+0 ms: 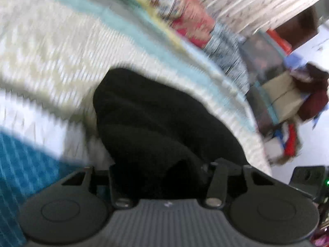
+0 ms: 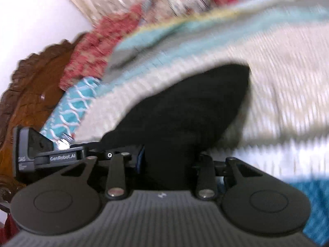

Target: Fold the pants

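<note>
We see the black pants (image 1: 164, 119) lying on the bed (image 1: 51, 47), a cream spread with pale blue bands, and both views are smeared by motion blur.

Starting on the left: the left tongs (image 1: 162, 177) have dark cloth bunched right between their 2 arms, running straight ahead and slightly up the picture from there. The fingertips are hidden in the black fabric, so we cannot tell whether they pinch it or merely stand around it. Off to the right of this view sits a blurred clutter of boxes (image 1: 285, 96) beside the bed.

On the right: the right tongs (image 2: 164, 160) show the same picture mirrored. The pants (image 2: 195, 111) start between the arms and taper away ahead and to the right, ending in a rounded edge on the spread. Here too the tips are lost in the cloth, so their grip is beyond what we can judge. A carved wooden headboard (image 2: 35, 88) lies far left.

Our judgement: the garment's long axis runs forward from both tongs, each equally near, so the next fold likely carries the near edge away toward the far one.
</note>
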`<state>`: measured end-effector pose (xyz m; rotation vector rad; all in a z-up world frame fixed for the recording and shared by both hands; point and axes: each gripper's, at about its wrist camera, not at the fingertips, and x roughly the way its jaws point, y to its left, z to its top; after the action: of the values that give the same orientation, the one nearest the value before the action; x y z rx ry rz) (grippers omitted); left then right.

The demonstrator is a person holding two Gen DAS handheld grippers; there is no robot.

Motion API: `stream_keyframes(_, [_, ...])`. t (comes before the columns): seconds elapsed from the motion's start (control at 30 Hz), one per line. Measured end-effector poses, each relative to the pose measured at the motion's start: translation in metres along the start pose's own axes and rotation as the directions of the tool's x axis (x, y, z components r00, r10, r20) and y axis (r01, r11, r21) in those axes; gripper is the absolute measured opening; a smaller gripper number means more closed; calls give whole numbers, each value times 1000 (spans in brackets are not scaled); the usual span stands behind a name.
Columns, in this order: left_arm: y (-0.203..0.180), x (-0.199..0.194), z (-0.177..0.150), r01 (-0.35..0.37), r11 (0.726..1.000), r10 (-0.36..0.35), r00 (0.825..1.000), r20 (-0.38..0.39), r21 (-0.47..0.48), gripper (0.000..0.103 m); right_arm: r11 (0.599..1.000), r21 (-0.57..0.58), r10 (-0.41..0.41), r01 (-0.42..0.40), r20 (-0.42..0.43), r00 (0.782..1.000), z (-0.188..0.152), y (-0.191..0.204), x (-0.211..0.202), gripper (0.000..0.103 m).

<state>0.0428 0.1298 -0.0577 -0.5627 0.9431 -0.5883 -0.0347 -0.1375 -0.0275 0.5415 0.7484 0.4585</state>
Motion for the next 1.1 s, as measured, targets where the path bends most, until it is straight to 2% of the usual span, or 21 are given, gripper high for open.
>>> stream_keyframes(0.1, [-22, -10, 39, 24, 998, -30, 995, 92, 61, 46, 998, -48, 54, -50, 95, 994, 36, 7, -3, 36])
stream_keyframes(0.2, [-47, -1, 85, 2, 990, -26, 986, 163, 144, 46, 990, -131, 78, -55, 178, 981, 77, 10, 3, 36])
stream_keyframes(0.3, [-69, 22, 130, -26, 973, -26, 975, 222, 230, 46, 973, -230, 77, -13, 267, 961, 119, 4, 16, 36])
stream_keyframes(0.43, [-80, 59, 186, 2, 967, -78, 954, 290, 253, 47, 952, -304, 98, 27, 389, 916, 174, -17, 30, 36])
stream_keyframes(0.5, [-76, 88, 204, -12, 966, -67, 953, 295, 257, 48, 949, -310, 83, 56, 416, 906, 187, -37, 46, 36])
stream_keyframes(0.57, [-64, 129, 214, -51, 970, -13, 966, 259, 238, 48, 966, -249, 38, 68, 395, 918, 194, -71, 72, 37])
stream_keyframes(0.63, [-44, 179, 214, -119, 968, 78, 979, 191, 219, 48, 988, -134, -35, 83, 328, 944, 192, -112, 103, 37])
stream_keyframes(0.7, [-21, 221, 205, -190, 964, 177, 981, 82, 188, 47, 990, 10, -137, 138, 202, 970, 179, -155, 136, 37])
stream_keyframes(0.73, [-9, 240, 196, -222, 961, 221, 975, 27, 162, 50, 980, 85, -187, 178, 116, 975, 170, -175, 151, 42])
stream_keyframes(0.77, [-2, 245, 185, -227, 962, 223, 974, 47, 151, 57, 972, 148, -196, 183, 75, 978, 160, -189, 159, 46])
stream_keyframes(0.8, [-1, 240, 178, -219, 964, 206, 974, 96, 153, 60, 970, 213, -146, 120, 112, 983, 150, -201, 155, 47])
stream_keyframes(0.87, [-3, 237, 173, -216, 964, 202, 974, 101, 158, 66, 967, 239, -124, 91, 127, 984, 145, -209, 149, 49])
stream_keyframes(0.97, [-5, 224, 174, -240, 963, 232, 970, 80, 119, 70, 965, 228, -159, 128, 124, 979, 144, -199, 141, 65])
stream_keyframes(1.03, [-11, 208, 173, -283, 951, 273, 958, 92, 126, 75, 954, 234, -221, 186, 135, 966, 144, -189, 130, 79])
stream_keyframes(1.1, [-21, 189, 168, -349, 925, 333, 935, 119, 151, 79, 945, 212, -288, 250, 167, 943, 136, -171, 115, 79])
